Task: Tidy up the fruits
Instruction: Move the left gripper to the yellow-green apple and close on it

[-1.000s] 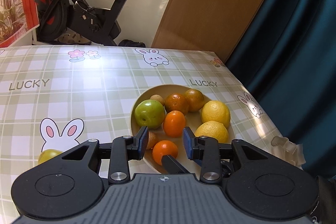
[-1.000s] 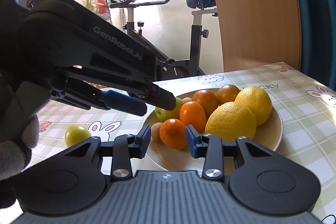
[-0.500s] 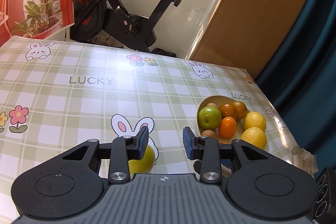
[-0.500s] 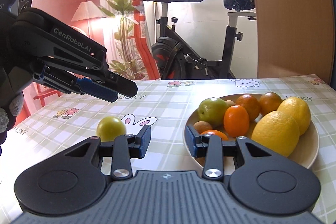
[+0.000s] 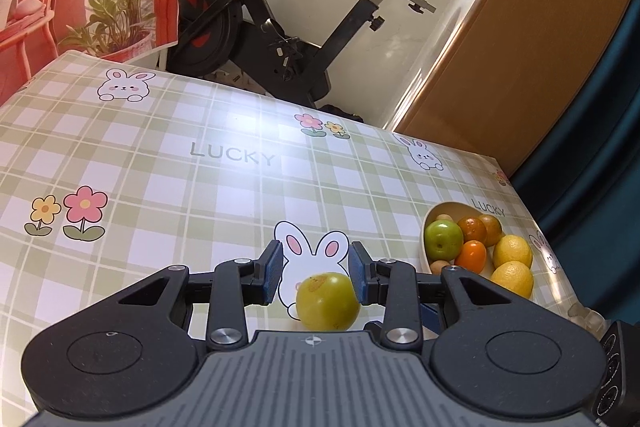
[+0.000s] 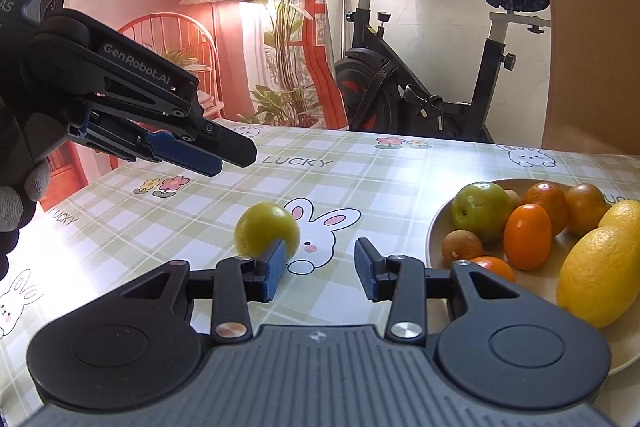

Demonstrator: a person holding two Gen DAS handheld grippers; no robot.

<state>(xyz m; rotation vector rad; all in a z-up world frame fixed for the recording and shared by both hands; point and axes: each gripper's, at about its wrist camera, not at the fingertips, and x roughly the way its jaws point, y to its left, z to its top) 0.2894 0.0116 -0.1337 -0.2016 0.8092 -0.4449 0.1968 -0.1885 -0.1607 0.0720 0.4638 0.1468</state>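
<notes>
Left wrist view first: my left gripper (image 5: 316, 273) is pointing down at the table (image 5: 160, 179) and the loose green fruit (image 5: 328, 301) sits right under and between the 2 blue pads, a bit toward the right-hand one. The jaws stand narrowly apart with nothing pinched; the fruit looks lower than the pads and I can't tell if it touches the right one. It's pretty much round, so no long axis to fuss over. Off to the right is the plate (image 5: 430, 223), and I count 1 green fruit, 3 orange ones, 2 lemons and 2 small brown ones on it here. Right wrist view: my right gripper (image 6: 320, 267) is also only partly open and holding nothing; those jaws have just eased a touch wider. From here the loose fruit (image 6: 266, 229) lies ahead and left, just past my left pad, not between the fingers, and the left gripper (image 6: 192, 155) hangs above it and to its left. So my guess is the left hand is the better-placed 1 for the grab. This view shows 4 orange fruits on the plate (image 6: 440, 223), 1 half hidden behind my finger.
</notes>
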